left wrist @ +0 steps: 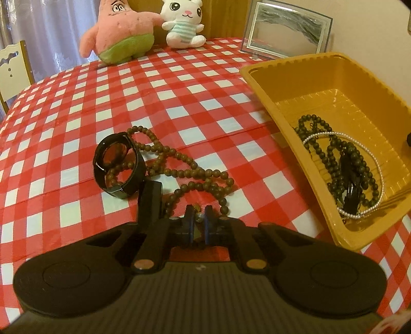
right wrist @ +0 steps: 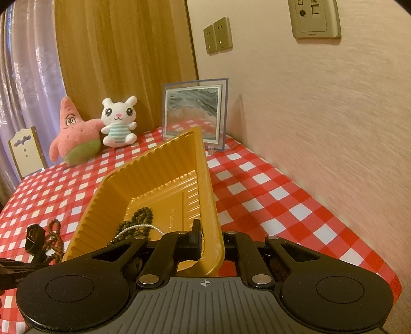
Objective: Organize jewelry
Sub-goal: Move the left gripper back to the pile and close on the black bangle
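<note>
A brown bead necklace (left wrist: 179, 169) lies on the checked tablecloth beside a black watch (left wrist: 118, 167). My left gripper (left wrist: 197, 221) is shut on a bead at the near end of that necklace. The yellow tray (left wrist: 321, 77) stands to the right and holds a dark bead necklace (left wrist: 331, 154), a pearl strand (left wrist: 372, 159) and a black item (left wrist: 350, 185). In the right wrist view my right gripper (right wrist: 209, 241) is shut on the yellow tray's near wall (right wrist: 210, 205), and the tray tilts. The watch (right wrist: 34, 236) and brown beads (right wrist: 55, 239) show at the left.
A pink star plush (left wrist: 120, 33), a white bunny plush (left wrist: 183, 23) and a framed picture (left wrist: 285, 28) stand at the table's back edge. A wall (right wrist: 321, 115) runs along the table's right side. A white chair (left wrist: 14, 69) stands at the far left.
</note>
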Tool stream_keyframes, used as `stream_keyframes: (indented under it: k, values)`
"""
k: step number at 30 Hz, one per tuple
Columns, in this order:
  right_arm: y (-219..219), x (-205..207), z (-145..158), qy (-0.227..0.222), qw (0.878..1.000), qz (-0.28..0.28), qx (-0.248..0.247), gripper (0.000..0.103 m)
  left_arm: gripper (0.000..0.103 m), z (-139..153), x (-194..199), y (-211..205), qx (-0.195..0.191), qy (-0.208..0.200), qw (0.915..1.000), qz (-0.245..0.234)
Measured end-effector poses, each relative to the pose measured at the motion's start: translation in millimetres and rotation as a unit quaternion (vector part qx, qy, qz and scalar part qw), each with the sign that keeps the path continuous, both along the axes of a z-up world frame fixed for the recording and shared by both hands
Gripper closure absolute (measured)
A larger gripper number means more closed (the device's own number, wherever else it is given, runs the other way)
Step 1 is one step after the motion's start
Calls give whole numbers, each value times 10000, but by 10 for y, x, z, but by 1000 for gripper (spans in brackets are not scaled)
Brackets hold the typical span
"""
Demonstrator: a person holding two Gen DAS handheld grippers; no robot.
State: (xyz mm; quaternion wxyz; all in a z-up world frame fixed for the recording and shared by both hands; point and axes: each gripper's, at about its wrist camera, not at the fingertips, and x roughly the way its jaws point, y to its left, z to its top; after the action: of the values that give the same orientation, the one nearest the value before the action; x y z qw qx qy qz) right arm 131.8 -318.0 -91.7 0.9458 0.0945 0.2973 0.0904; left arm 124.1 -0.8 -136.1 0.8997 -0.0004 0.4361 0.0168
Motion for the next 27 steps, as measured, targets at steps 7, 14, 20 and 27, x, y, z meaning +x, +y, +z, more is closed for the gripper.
stream_keyframes:
  k: [7,14,20,27]
  values:
    - [8,9,3,8,10000,-6,2,96,97,173,-91,20,-187,-212,9996,-13]
    - [14,20,3,1,10000,0,-7,96,97,541,-145,-77,-626,-633,9957,-251]
    - [14,20,3,0,10000,-1,-5,96,97,762,-96,-397,-1224,-767,9863,-796]
    - [31,25,16,-17,10000,12,-13,96,97,670,11,-900,-1675,-509,9731,-1496]
